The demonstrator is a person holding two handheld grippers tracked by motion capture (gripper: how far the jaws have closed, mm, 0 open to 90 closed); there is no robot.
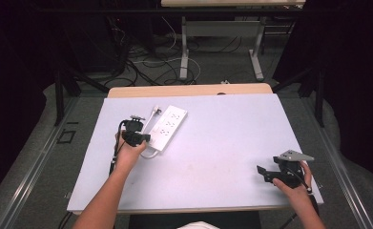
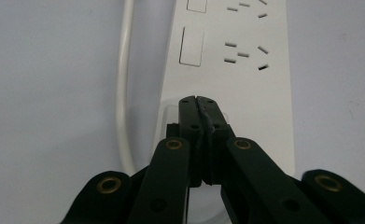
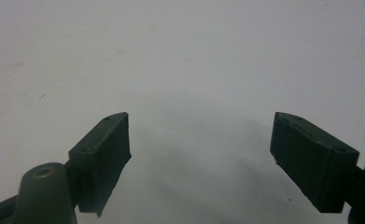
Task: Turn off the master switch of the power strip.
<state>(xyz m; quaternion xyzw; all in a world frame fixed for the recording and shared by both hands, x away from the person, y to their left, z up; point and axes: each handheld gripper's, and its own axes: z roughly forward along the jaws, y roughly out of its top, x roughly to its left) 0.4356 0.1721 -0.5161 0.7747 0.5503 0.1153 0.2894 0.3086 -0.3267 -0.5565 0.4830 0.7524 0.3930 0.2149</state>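
Observation:
A white power strip (image 1: pixel 167 125) lies slanted on the left half of the white table top (image 1: pixel 222 143), its white cable (image 1: pixel 149 155) looping off the near end. My left gripper (image 1: pixel 145 138) is at that near end. In the left gripper view its jaws are pressed together, tips (image 2: pixel 197 101) down on the power strip (image 2: pixel 250 88) by a low raised outline, below a rectangular switch (image 2: pixel 192 46). Whether anything is pinched I cannot tell. The cable (image 2: pixel 121 93) runs along the strip's left side. My right gripper (image 1: pixel 264 172) hovers open near the front right corner, and in its own view this gripper (image 3: pixel 201 158) has bare table between its jaws.
The strip's white plug (image 1: pixel 155 110) lies beside its far end. The table's front edge (image 1: pixel 193 209) is close to both forearms. Beyond the table are a desk frame (image 1: pixel 184 52) and cables on the floor (image 1: pixel 146 67).

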